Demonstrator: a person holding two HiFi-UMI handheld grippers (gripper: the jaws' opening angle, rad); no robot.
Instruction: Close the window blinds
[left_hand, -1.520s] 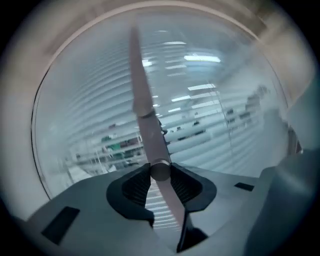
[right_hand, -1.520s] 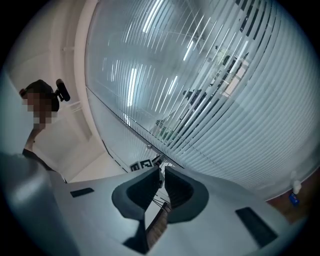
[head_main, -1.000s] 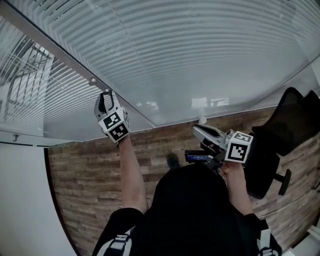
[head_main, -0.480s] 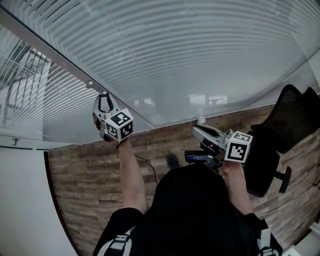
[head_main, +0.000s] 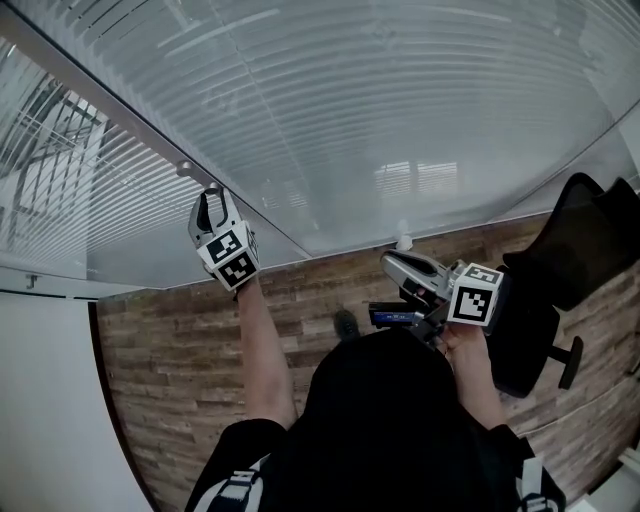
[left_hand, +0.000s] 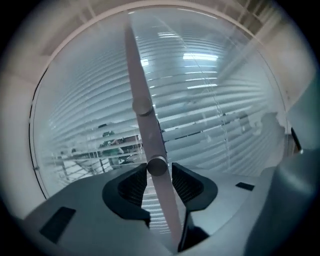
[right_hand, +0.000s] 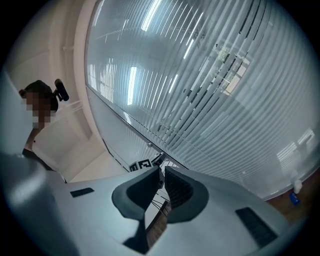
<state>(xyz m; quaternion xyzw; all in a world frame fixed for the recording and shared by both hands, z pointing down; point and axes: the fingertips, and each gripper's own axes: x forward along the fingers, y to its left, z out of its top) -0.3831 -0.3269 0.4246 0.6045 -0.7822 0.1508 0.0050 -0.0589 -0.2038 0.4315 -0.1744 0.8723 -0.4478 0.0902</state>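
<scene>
At the window, dead ahead of left tool: tilt wand, threaded between the pads yet unpressed. Released, after a fresh spreading of the jaws; narrow gaps either side of the wand's round knob. Runs long and near upright, from that knob at the pad tips up and away across blinds. Hangs just in front of the slats. Shows outdoors between slats at the lower left of the left gripper view, so judged not fully closed yet. Calls, probably, for a new clench on the wand and a roll about its long axis; no reach needed, being already between the pads. Right tool: clenched on nothing, only a thin slit between pads, held low and well apart from the wand, over toward office chair. Left tool plainly the nearer. Main risk, as a guess: slipping round the smooth rod instead of turning it.
</scene>
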